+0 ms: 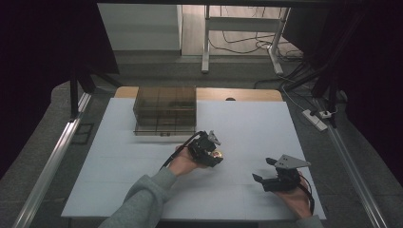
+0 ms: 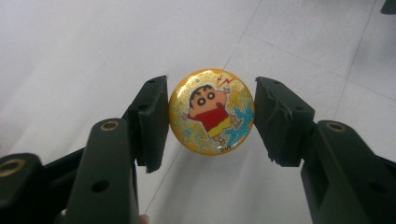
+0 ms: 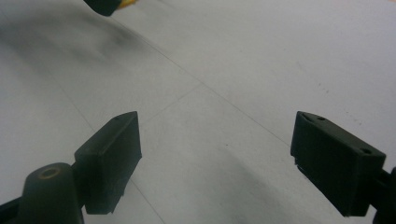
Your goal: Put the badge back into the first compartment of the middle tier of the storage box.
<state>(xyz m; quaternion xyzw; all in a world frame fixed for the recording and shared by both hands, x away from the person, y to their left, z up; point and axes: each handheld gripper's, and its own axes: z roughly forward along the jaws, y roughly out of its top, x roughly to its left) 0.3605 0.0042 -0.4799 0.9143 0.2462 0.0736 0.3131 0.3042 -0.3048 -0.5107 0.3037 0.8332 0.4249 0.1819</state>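
Left gripper (image 2: 211,112): jaws close either side of a round yellow cartoon badge (image 2: 211,111), left jaw touching its edge, right just beside; full clamp uncertain. Badge sits over the white counter (image 1: 142,156), near the smoked-plastic drawer box (image 1: 165,110). Right gripper (image 3: 215,158): jaws wide apart, holding nothing.

A round yellow glittery badge (image 2: 211,111) (cartoon child in red) sits between the left gripper's (image 2: 211,119) jaws.

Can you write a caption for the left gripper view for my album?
A round yellow cartoon badge sits between the left gripper's black jaws over the white table.
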